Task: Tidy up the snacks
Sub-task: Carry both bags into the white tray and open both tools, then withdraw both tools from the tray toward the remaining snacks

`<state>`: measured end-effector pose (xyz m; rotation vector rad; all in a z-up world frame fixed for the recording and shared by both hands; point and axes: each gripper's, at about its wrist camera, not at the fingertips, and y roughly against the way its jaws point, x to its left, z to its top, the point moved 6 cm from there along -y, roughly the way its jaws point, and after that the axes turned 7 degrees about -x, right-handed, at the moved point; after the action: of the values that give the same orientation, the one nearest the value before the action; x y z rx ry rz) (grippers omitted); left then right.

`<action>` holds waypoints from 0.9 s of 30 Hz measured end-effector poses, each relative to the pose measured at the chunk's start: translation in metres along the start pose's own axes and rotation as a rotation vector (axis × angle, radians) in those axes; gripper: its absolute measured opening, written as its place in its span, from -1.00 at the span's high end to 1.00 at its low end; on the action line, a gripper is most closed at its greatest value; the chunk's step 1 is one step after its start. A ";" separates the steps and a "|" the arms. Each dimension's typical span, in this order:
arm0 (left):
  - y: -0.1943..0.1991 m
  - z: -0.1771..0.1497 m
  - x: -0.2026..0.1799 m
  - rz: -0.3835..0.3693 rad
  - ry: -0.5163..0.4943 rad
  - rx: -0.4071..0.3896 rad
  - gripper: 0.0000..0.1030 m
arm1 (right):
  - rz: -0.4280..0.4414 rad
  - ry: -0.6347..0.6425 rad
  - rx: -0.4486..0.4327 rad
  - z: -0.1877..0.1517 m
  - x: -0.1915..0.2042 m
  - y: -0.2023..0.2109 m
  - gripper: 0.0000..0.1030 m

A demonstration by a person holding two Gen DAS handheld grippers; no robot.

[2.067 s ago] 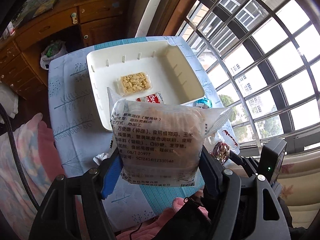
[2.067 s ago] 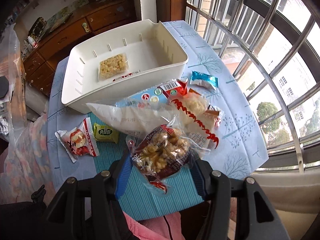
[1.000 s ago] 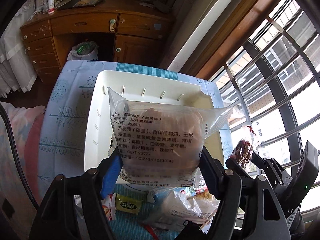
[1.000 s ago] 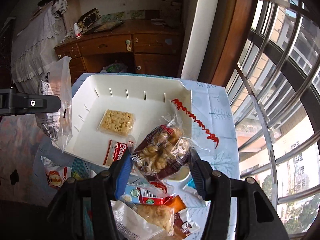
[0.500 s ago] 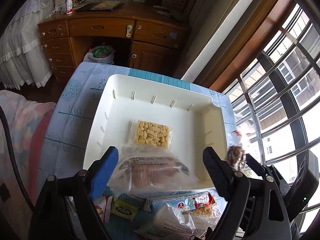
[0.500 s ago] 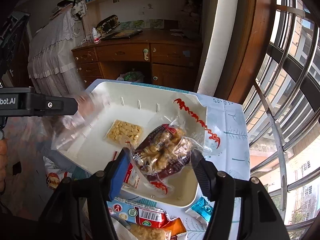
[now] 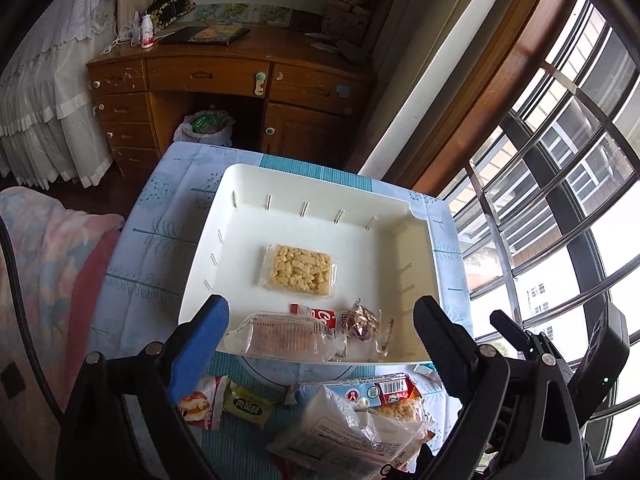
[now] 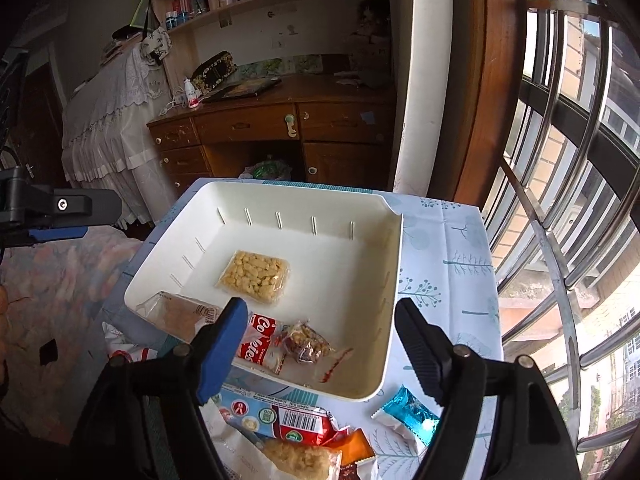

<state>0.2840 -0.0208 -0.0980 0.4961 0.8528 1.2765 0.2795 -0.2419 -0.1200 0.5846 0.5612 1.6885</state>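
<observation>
Clearly a drop-off step, just finishing on both sides. Left gripper (image 7: pixel 320 316): jaws wide and opening further, nothing pressed between the pads, hanging over the near edge of the bin (image 7: pixel 420 216). Right gripper (image 8: pixel 320 320): likewise opening, with no grip on anything. Inside the bin: yellow pack (image 7: pixel 300 270) lying flat in the middle, clear bag (image 7: pixel 280 336) along the near wall, cookie pack (image 8: pixel 258 342) beside it, nut bag (image 8: pixel 306 344) just right of that. Outside, on the near part of the table (image 7: pixel 160 208): green pack (image 7: pixel 248 400) and red-and-white pack (image 7: pixel 198 402) at left, big white bag (image 7: pixel 348 436) with a boxed snack (image 8: pixel 288 416) in the middle, blue pack (image 8: pixel 408 410) at right beside the bin's near right corner.

Next, probably: back off from the bin, drop toward the leftover snacks, and pick one per gripper. Calls for a low approach with jaws kept wide, since flat crinkly wrappers lying on cloth tend to slip; best pinched by a raised edge. Overlapped packs in the middle likely to drag each other.
</observation>
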 end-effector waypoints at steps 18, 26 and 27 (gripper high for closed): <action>0.046 -0.040 0.022 0.005 -0.028 0.005 -0.80 | -0.007 -0.039 -0.076 -0.033 0.013 0.068 -0.49; 0.053 -0.066 0.054 0.058 -0.007 0.060 -0.80 | 0.006 -0.014 -0.043 -0.060 0.032 0.080 -0.49; 0.053 -0.069 0.059 0.067 -0.008 0.067 -0.80 | 0.009 -0.013 -0.038 -0.063 0.034 0.081 -0.49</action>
<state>0.2005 0.0401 -0.1167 0.5869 0.8809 1.3095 0.1722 -0.2264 -0.1125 0.5710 0.5163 1.6989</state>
